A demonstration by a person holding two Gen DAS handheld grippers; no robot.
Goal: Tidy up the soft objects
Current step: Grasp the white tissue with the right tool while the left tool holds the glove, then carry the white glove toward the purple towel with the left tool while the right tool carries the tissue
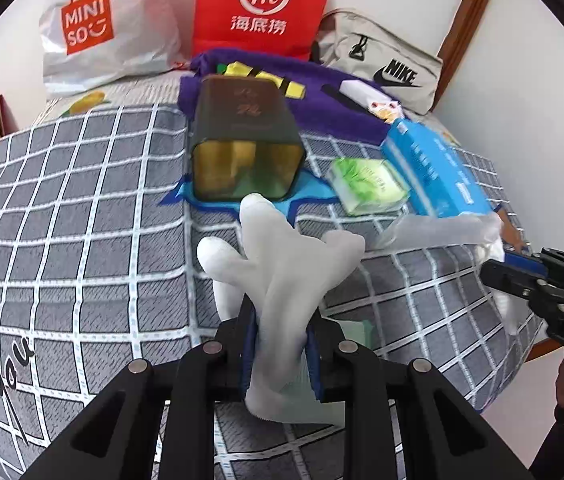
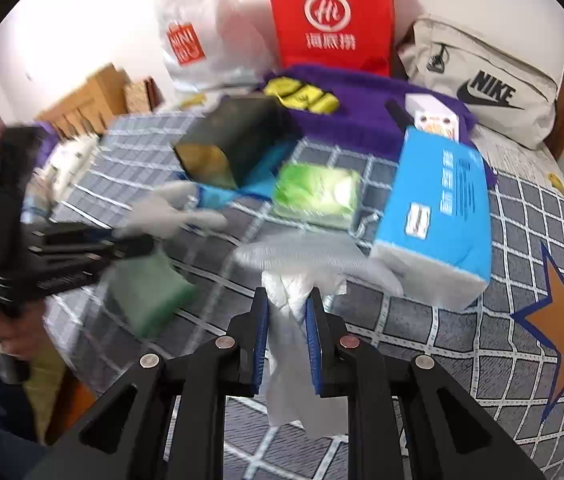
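Grey checked bedspread (image 1: 81, 208) under a clutter of bags, boxes and two white gloves, one in each gripper.

Largest at the back stand a red paper bag (image 1: 261, 4), a white Miniso bag (image 1: 97, 36) and a beige Nike bag (image 1: 386, 64), with a purple towel (image 1: 330, 108) lying before them. Nearer lie a dark tin (image 1: 245, 140) on its side, a blue tissue box (image 1: 434, 168) and a green tissue pack (image 1: 370, 188). The left gripper (image 1: 282, 344) is nearly closed, pinching a white cloth glove (image 1: 277, 256) whose fingers stick up above the bed. The right gripper (image 2: 286, 336) is clamped narrowly on a thin translucent glove (image 2: 302, 256), held just above the bedspread in front of the blue box.
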